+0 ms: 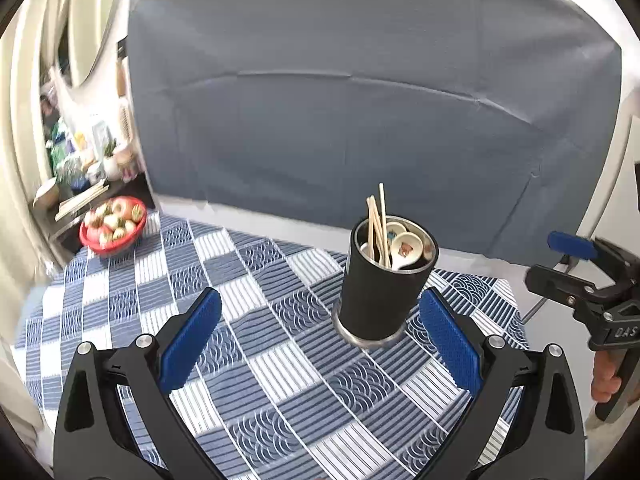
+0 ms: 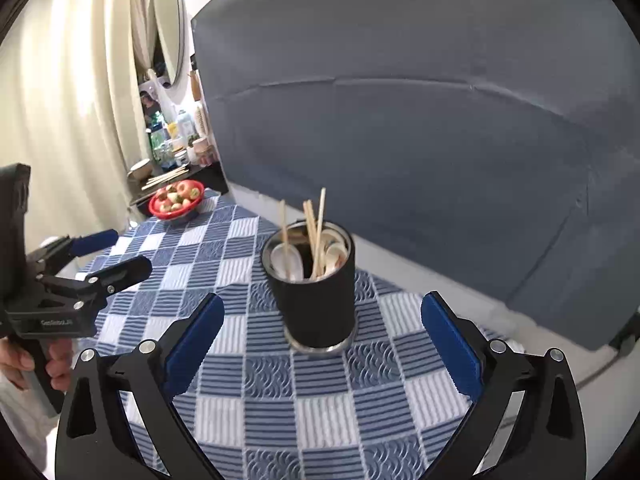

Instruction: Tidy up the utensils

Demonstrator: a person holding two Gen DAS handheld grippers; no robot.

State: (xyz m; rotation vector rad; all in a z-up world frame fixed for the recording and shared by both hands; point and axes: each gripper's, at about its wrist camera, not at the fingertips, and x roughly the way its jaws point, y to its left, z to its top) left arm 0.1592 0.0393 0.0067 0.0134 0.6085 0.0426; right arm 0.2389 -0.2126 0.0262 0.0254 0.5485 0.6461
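Observation:
A black cup [image 1: 380, 296] with a steel rim and base stands upright on the checked tablecloth [image 1: 240, 360]. Several wooden chopsticks [image 1: 378, 224] and white ceramic spoons [image 1: 406, 248] stick out of it. My left gripper [image 1: 320, 300] is open and empty, with the cup just beyond its right finger. At the right edge of that view my right gripper [image 1: 546, 258] is open too. In the right wrist view the cup [image 2: 316, 300] with chopsticks [image 2: 316, 232] and spoons [image 2: 288, 260] stands ahead between the spread fingers of my right gripper [image 2: 323, 302], untouched. The left gripper [image 2: 128, 250] shows open at the left.
A red bowl of fruit [image 1: 112, 224] [image 2: 176, 198] sits at the table's far left corner. Behind the table hangs a grey-blue cloth backdrop [image 1: 360, 120]. A cluttered dark shelf [image 2: 176, 168] stands beyond the bowl. A hand [image 2: 24, 360] grips the left gripper's handle.

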